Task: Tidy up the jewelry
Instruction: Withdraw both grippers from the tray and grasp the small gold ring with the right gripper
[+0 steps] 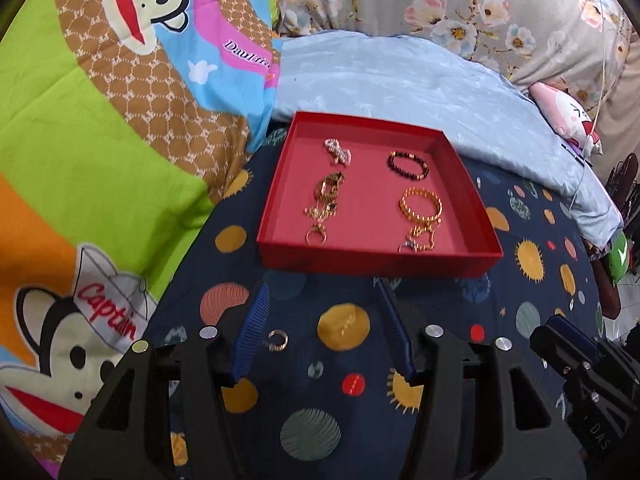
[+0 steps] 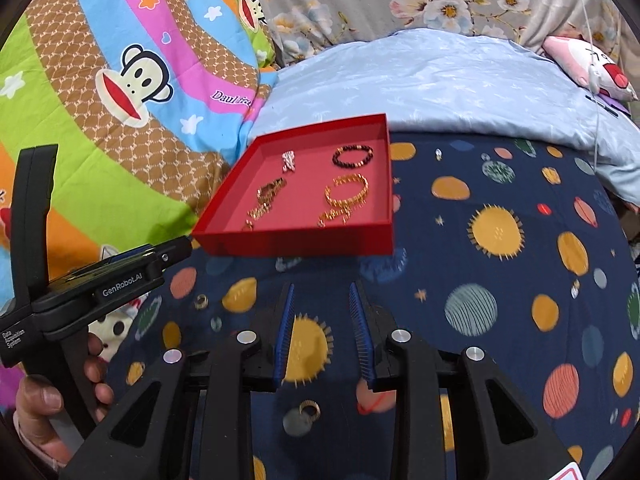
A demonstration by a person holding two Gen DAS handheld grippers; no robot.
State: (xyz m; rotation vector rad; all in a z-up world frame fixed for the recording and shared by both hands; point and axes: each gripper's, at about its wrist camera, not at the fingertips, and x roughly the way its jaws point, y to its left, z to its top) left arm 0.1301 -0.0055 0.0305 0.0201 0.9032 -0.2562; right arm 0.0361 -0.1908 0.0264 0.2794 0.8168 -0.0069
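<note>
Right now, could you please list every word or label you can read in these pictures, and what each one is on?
"GenRobot.AI": left tool.
"Data Acquisition System": its handle.
"Captain": cartoon quilt.
"Daul fra…", cut off: quilt's pink band.
"DAS": right tool.
Red-edged label, bottom right: cropped, unreadable.

Open patterned cloth (image 1: 352, 408) before the red tray (image 1: 376, 258); one loose ring (image 1: 277, 340) underfoot.

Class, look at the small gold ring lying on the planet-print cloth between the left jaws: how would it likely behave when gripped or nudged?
The ring looks like rigid metal, so it probably keeps its shape. Being small and round, it may slip or roll. The soft cloth beneath could let it sink.
</note>
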